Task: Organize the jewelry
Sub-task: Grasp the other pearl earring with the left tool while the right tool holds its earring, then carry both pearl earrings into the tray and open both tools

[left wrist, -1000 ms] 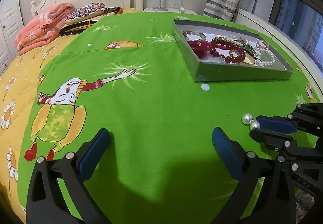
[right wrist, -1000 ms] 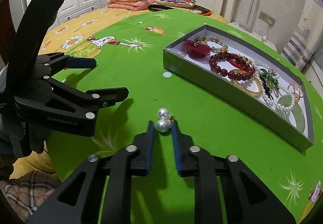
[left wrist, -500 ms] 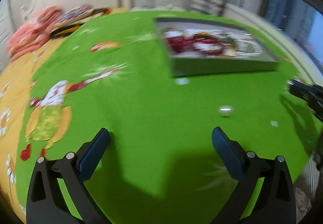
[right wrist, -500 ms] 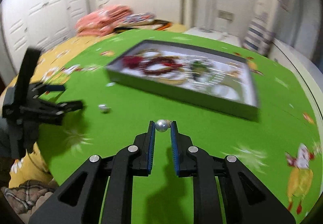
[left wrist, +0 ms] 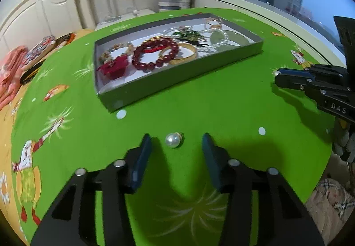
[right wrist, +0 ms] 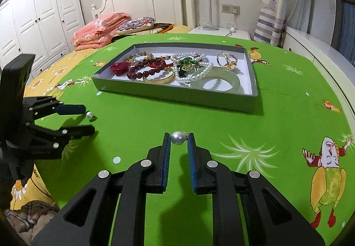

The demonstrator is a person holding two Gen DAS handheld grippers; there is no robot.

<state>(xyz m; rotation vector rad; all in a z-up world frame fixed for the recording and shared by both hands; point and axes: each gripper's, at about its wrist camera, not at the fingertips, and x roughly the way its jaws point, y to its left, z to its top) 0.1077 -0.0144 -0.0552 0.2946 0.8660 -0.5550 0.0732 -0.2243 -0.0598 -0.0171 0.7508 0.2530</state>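
Closing left tool (left wrist: 176,142) now straddles pearl earring (left wrist: 173,140).

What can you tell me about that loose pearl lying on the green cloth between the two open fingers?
The pearl is a round, glossy white bead with a small gold-coloured fitting at its upper right, probably an earring. It lies on the green cloth, in front of the grey jewelry box. The left gripper is closing around it; the pads do not touch it yet.

Bright green bedspread (right wrist: 221,117) printed with cartoon figures, white dots and pale starbursts. Grey tray (right wrist: 177,96), white inside. Dark red beads (left wrist: 155,55), gold bangle (left wrist: 186,55), pale green bangle (right wrist: 224,84), white pearl (left wrist: 173,140). Black tools with blue pads (right wrist: 165,157).
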